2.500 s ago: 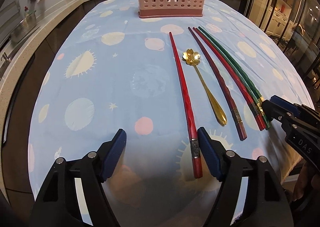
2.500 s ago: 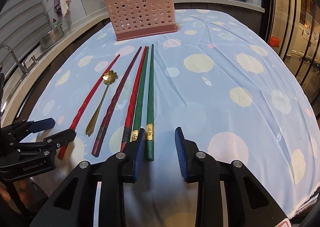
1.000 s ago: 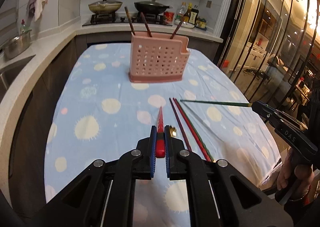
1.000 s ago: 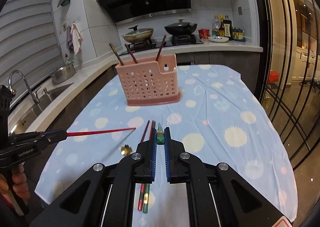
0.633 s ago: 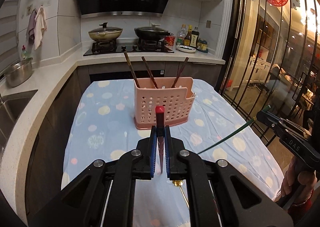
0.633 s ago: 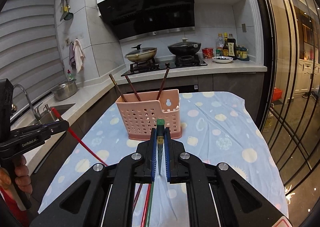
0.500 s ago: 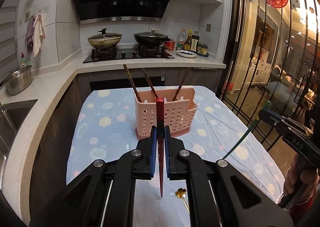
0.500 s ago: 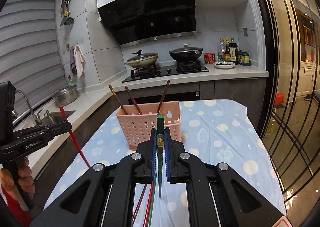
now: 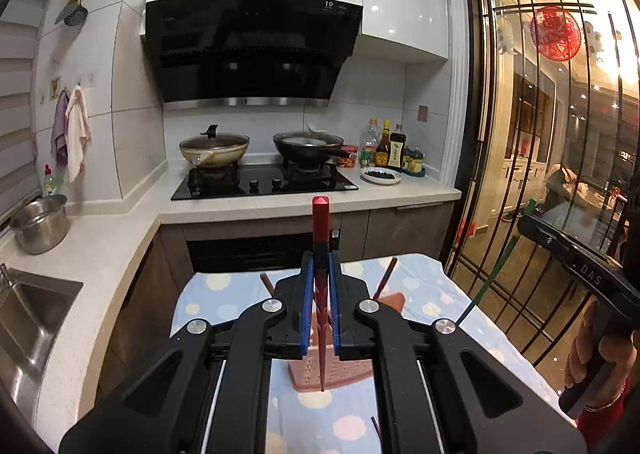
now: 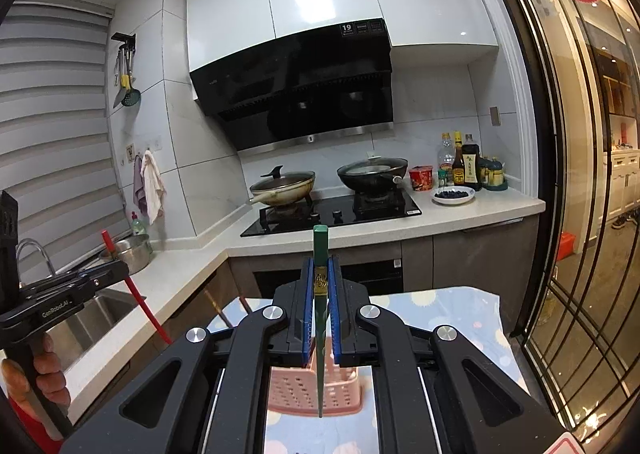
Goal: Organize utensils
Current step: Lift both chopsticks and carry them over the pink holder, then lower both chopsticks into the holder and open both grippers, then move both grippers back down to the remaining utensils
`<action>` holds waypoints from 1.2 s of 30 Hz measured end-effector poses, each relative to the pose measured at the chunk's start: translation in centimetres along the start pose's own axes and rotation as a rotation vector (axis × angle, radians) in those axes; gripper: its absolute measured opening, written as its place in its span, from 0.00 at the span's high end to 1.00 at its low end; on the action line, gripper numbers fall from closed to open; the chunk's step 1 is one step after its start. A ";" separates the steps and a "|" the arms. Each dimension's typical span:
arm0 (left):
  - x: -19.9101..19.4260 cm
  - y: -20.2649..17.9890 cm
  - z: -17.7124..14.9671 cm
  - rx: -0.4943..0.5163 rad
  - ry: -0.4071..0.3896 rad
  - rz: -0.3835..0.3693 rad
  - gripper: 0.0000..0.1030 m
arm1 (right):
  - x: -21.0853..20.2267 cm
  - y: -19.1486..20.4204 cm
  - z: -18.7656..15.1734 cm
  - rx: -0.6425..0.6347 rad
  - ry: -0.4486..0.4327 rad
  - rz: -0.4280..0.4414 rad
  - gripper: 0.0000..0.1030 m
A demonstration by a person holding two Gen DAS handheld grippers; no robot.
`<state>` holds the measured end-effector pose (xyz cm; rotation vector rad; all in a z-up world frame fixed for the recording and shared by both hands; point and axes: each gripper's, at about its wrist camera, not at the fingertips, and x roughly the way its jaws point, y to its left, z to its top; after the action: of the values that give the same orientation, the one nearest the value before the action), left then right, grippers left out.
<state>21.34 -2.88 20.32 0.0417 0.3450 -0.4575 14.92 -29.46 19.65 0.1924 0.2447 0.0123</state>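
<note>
My left gripper (image 9: 320, 266) is shut on a red chopstick (image 9: 321, 222) and holds it upright, tip down, above the pink perforated utensil holder (image 9: 340, 374) on the table. My right gripper (image 10: 320, 274) is shut on a green chopstick (image 10: 320, 250), also upright with its tip down over the pink holder (image 10: 296, 390). Brown chopsticks (image 9: 385, 279) stand in the holder. The right gripper with its green chopstick (image 9: 490, 282) shows at the right of the left wrist view. The left gripper with its red chopstick (image 10: 140, 302) shows at the left of the right wrist view.
The table wears a blue spotted cloth (image 9: 224, 294). Behind it a white counter (image 9: 120, 238) carries a stove with two pans (image 9: 214, 148), bottles (image 9: 386, 150) and a steel pot (image 9: 40, 222). A sink (image 9: 24, 318) lies left. A glass door with bars (image 9: 540, 174) stands right.
Both grippers closed on a chopstick each, lifted them off the table and turned them tip down. Both have risen higher and moved over the pink holder.
</note>
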 end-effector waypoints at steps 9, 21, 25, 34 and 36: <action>4.0 0.6 3.8 -0.001 -0.031 0.008 0.93 | 7.2 -0.4 2.0 0.003 0.028 -0.036 0.93; 10.3 2.6 -0.1 -0.054 0.112 0.027 0.91 | 14.1 -0.7 -2.2 0.001 0.179 -0.062 0.92; 10.3 3.8 -1.4 -0.103 0.109 0.113 0.30 | 12.7 -0.6 -2.5 -0.016 0.123 -0.112 0.61; 7.5 3.4 -4.2 -0.050 0.127 0.152 0.28 | 7.2 -1.1 -3.2 -0.003 0.090 -0.106 0.58; 6.9 3.5 -4.9 -0.056 0.137 0.146 0.28 | 6.1 -0.8 -3.9 -0.013 0.098 -0.109 0.58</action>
<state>27.09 -2.14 13.26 0.0434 0.4854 -0.3006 19.88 -29.35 14.33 0.1654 0.3529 -0.0849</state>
